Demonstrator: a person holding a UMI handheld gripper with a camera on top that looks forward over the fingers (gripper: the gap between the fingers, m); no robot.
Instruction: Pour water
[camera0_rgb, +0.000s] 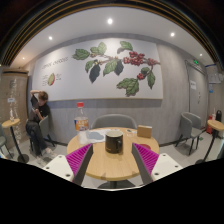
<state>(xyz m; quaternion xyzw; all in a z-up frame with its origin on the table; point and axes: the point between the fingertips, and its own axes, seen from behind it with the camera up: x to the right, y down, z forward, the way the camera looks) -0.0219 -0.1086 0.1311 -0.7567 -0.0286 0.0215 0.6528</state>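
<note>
A dark cylindrical cup (114, 141) stands upright on a round wooden table (112, 166). My gripper (112, 158) is open just above the table's near part. Its magenta pads (79, 157) show left and right, and the cup stands just ahead of the fingertips, in line with the gap, with space at both sides. The fingers hold nothing. A bottle with an orange label (81, 125) stands on the far left of the table, beyond the left finger. I cannot tell what is inside the cup.
A pale flat thing (95, 134) lies next to the bottle and a brown box (144, 131) sits at the table's far right. A grey chair (115, 121) stands behind the table. A person (40, 110) sits at the far left; another chair (190, 125) stands at the right.
</note>
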